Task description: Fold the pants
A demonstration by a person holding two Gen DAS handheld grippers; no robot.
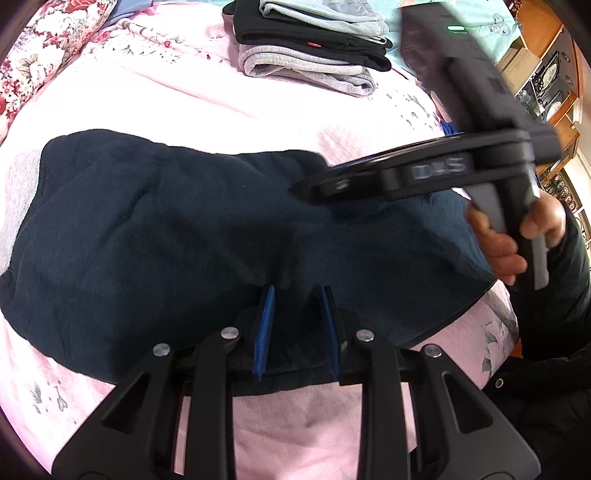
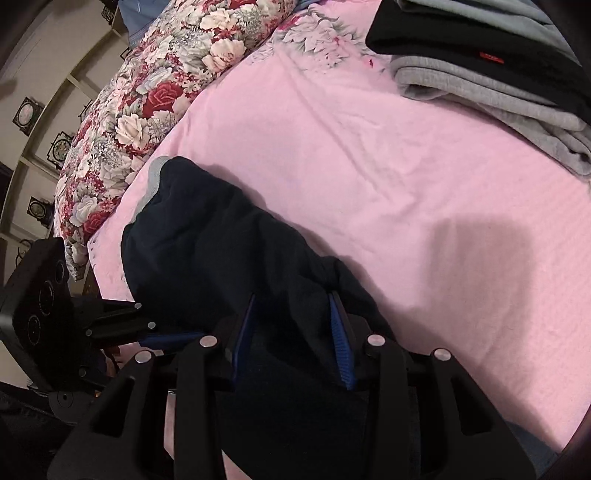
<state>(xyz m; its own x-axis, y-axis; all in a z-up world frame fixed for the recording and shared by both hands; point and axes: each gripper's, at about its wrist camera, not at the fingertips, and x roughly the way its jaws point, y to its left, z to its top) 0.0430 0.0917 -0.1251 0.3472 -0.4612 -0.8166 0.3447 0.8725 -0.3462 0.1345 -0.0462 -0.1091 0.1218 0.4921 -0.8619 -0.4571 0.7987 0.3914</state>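
left gripper (image 1: 297, 291): jaws apart, straddling near hem of dark pants (image 1: 166, 229); no pinch yet.
right gripper (image 2: 293, 299): jaws apart over a raised ridge of cloth.
step: likely needs both layers caught, edges aligned.
pants: on pink sheet (image 1: 147, 96).
far: folded stack (image 1: 306, 48).

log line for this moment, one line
task: fold pants | navy pants on pink bed | left hand-held gripper open at hem | right hand-held gripper open over fabric

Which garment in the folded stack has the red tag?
The black garment, sandwiched in the stack: its small red tag shows on the folded edge. The grey one beneath and the light blue one on top show none.
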